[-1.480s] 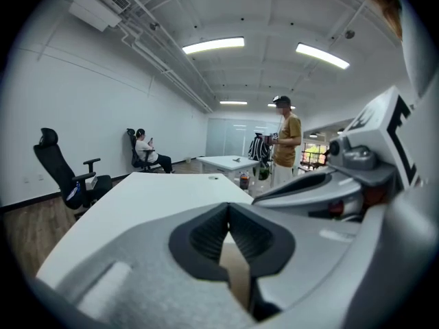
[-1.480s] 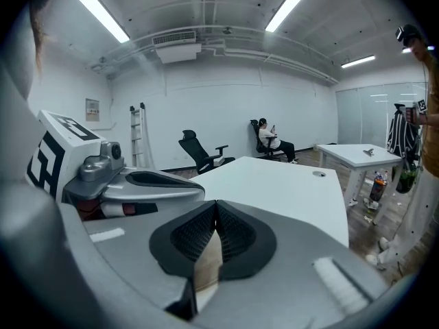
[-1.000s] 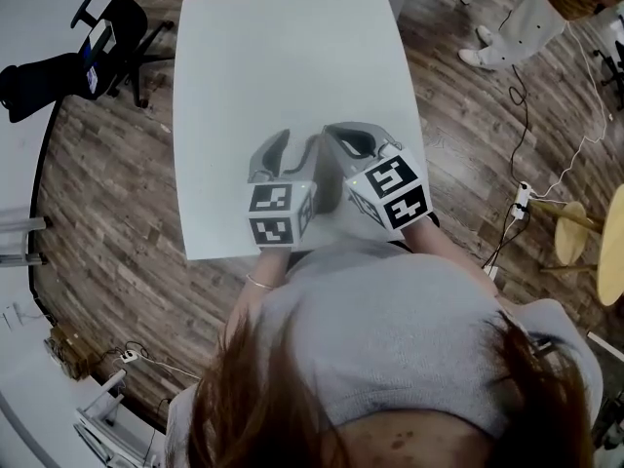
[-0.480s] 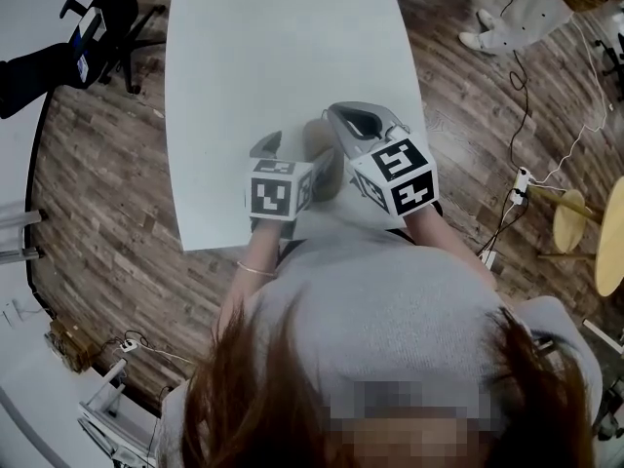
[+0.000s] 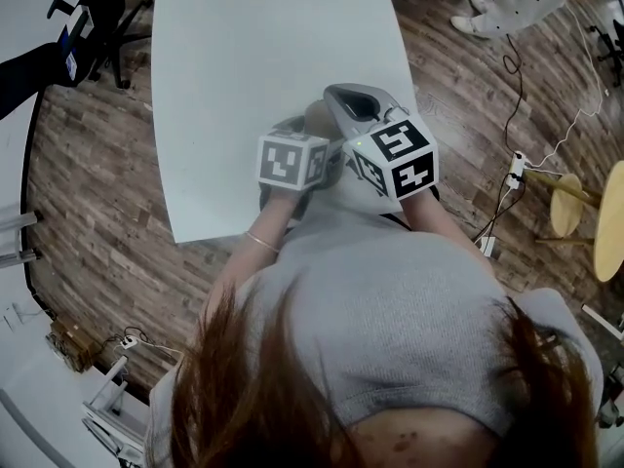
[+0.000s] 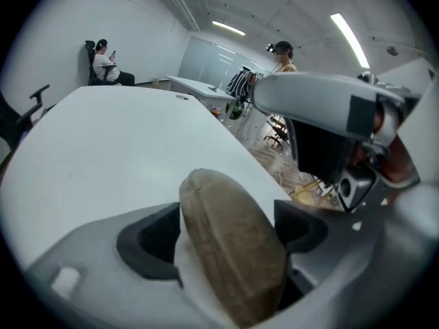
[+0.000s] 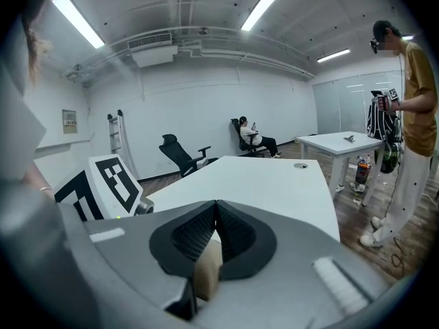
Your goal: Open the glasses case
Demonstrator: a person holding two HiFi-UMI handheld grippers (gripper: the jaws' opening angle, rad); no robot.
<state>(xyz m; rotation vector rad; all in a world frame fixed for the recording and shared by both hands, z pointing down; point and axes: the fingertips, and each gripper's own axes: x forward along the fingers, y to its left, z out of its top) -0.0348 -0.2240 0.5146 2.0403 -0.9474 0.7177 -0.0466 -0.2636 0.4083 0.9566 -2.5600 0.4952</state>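
A tan glasses case stands on edge over something white between the wide jaws of my left gripper. The right pad stands clear of it, and that gripper is open. In the head view the case shows as a tan patch between the two grippers, near the front edge of the white table. My right gripper is shut, and a thin tan part of the case is pinched just below its pads. From above, the left gripper sits close beside the right gripper.
A black office chair stands off the table's far left corner. A stool and cables lie on the wood floor to the right. A person stands by a second table, and another sits at the back wall.
My left gripper has dropped and swung in toward the right gripper, so its jaws now straddle the case. The right gripper has stayed put and shut.
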